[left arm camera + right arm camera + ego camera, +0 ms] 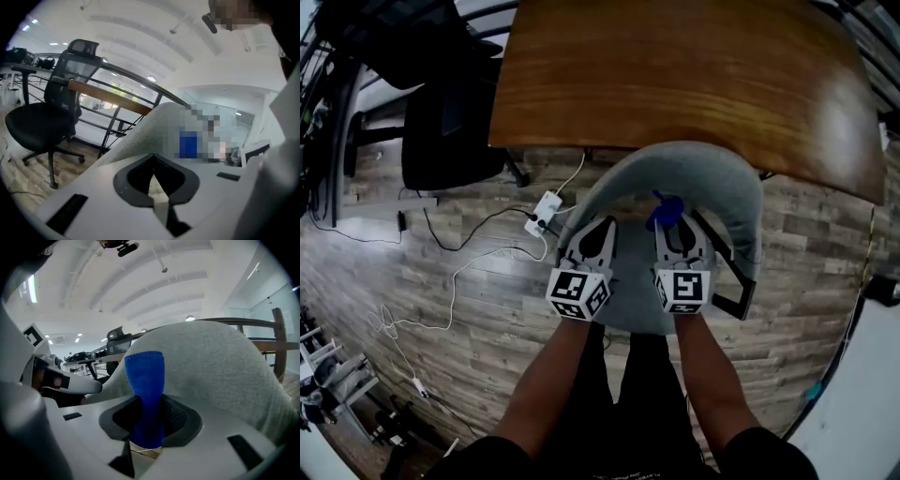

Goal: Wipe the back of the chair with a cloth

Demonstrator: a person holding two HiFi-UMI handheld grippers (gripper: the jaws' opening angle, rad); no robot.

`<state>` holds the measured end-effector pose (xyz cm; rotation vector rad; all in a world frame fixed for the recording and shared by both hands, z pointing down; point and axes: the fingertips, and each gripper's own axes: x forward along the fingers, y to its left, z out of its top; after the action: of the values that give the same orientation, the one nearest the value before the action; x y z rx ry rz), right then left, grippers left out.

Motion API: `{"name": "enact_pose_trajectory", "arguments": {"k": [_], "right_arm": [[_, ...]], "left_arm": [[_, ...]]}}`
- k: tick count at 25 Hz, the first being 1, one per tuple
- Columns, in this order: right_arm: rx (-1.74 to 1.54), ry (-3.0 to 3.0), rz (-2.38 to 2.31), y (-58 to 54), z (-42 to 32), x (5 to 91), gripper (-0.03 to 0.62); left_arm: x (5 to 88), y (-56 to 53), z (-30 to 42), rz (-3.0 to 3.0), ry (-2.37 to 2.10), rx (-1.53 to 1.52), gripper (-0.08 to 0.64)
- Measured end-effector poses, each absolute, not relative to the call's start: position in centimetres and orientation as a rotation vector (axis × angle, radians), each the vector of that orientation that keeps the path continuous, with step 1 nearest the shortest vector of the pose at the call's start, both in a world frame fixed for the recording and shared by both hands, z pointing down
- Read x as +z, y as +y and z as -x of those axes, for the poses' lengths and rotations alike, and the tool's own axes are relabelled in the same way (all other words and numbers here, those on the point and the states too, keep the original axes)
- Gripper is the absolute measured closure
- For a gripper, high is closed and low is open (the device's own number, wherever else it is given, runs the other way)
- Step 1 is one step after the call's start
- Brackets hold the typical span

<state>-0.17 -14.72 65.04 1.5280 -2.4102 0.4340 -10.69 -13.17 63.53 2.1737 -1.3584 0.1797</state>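
Chair back (pixel 675 178): grey fabric, curved, seen from above. It stands just in front of the person, with its far side tucked near the wooden table (pixel 675 75).
Cloth (pixel 145 380): blue, a narrow bunched strip standing up out of the right fingers (pixel 176 416). It lies against the near face of the chair back, close to the top edge.
Right gripper (pixel 673 230): closed on the lower end of the cloth, held at the top of the backrest.
Left gripper (pixel 597 236): fingers (pixel 140 180) pressed together with nothing between them. It sits just beside the right gripper, pointing at the chair back. I cannot tell whether it touches the fabric.
Step in hand: judged to be the cloth brought up to the backrest, at or near the start of a wiping stroke.
Next move calls for: pressing the cloth flat on the fabric and drawing it across or down the curve while keeping the grip firm so the strip does not slip out. The left gripper could steady the chair.
Also in view: black office chair (pixel 450 122) well apart on the left, white power strip (pixel 544 212) and cables on the wood-look floor.
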Motion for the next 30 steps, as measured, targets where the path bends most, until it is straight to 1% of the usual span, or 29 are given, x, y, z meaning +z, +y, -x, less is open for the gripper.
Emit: {"name": "enact_pose_trajectory", "arguments": {"k": [8, 15, 24, 30], "right_arm": [[0.360, -2.555, -1.141, -13.4, 8.4, 67.7, 0.472], [0.358, -2.596, -1.042, -13.8, 12.2, 69.1, 0.472], [0.331, -2.589, -1.099, -15.2, 12.6, 69.8, 0.472], [0.342, -2.576, -1.159, -16.0, 11.3, 70.1, 0.472]], "left_arm": [[65.9, -11.4, 15.2, -2.061, -1.477, 0.126, 0.553], [66.3, -12.0, 16.4, -2.040, -1.515, 0.082, 0.553], [66.6, -12.2, 15.9, -2.044, -1.514, 0.079, 0.554], [67.3, -12.8, 14.6, -2.090, -1.481, 0.142, 0.554]]}}
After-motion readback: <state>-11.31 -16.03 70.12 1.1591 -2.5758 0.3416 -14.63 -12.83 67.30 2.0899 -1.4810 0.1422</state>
